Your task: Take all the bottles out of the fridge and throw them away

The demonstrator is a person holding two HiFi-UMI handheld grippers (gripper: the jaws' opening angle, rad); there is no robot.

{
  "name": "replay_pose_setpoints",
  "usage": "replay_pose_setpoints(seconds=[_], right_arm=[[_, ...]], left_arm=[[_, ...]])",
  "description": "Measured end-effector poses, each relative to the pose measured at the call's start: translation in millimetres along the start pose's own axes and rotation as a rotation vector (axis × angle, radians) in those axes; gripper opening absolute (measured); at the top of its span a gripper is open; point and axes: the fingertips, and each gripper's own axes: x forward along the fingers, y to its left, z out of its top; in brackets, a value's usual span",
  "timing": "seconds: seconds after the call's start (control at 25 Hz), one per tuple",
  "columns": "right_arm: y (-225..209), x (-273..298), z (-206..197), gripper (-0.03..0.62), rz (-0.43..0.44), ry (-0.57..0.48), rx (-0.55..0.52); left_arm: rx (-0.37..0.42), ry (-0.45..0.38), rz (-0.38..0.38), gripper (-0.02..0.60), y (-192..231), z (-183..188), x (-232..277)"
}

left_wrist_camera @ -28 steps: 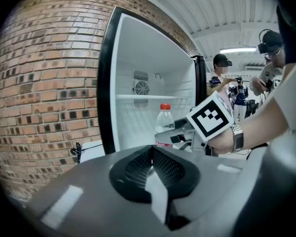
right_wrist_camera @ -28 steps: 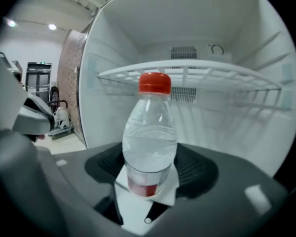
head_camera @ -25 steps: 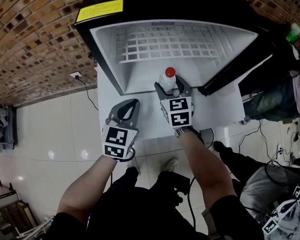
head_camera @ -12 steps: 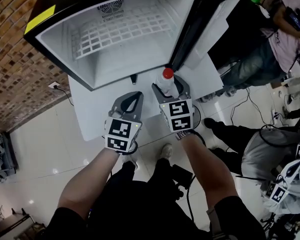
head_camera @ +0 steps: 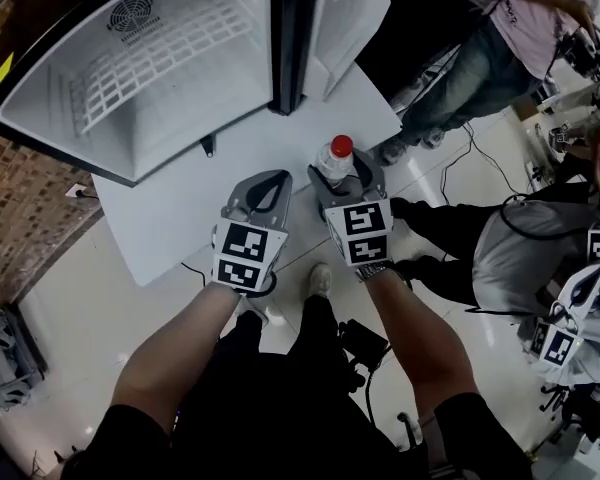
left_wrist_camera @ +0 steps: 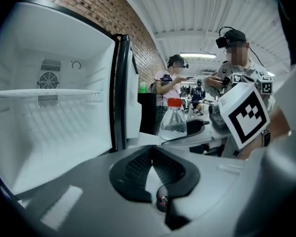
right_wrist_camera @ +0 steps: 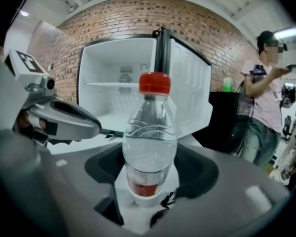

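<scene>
The bottle (head_camera: 334,158) stands upright in the right claw (head_camera: 346,182), out of the fridge (head_camera: 40,118) and above the front edge of the white counter (head_camera: 230,158) that carries it. The right claw pinches it low on the body, one pad on each side, just above the red label. It is clear thin plastic with a red cap (head_camera: 341,145), so it probably weighs little and its wall likely dents under a hard squeeze. The smooth round side could also slide or twist between the pads. The low, wide part of the body is the sound place to hold, while the narrow neck would give less to bear on. How much liquid is inside cannot be told. The left claw (head_camera: 276,180) hangs just beside the right one, its tips pressed together on nothing. The fridge interior shows a bare wire shelf (head_camera: 150,58) and no other bottle in the part that can be seen. Its open door (head_camera: 345,18) juts out beyond the bottle. To the right the way is crowded: a person in a pink shirt (head_camera: 525,13) stands near, another person (head_camera: 540,258) sits close by, and cables (head_camera: 480,168) trail over the floor (head_camera: 80,308). No bin is in sight.
</scene>
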Motion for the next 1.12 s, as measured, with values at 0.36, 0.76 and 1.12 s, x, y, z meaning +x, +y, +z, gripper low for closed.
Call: replay_pose_setpoints(seconds=[0.36, 0.76, 1.12], right_arm=[[-48, -32, -46, 0.307, -0.083, 0.063, 0.064], [-101, -37, -134, 0.307, -0.14, 0.174, 0.128], [-128, -5, -235, 0.307, -0.121, 0.272, 0.177]], left_arm=[[0.007, 0.042, -0.107, 0.003, -51, -9, 39], [0.006, 0.112, -0.192, 0.003, -98, -41, 93], [0.011, 0.199, -0.224, 0.003, -115, -94, 140]])
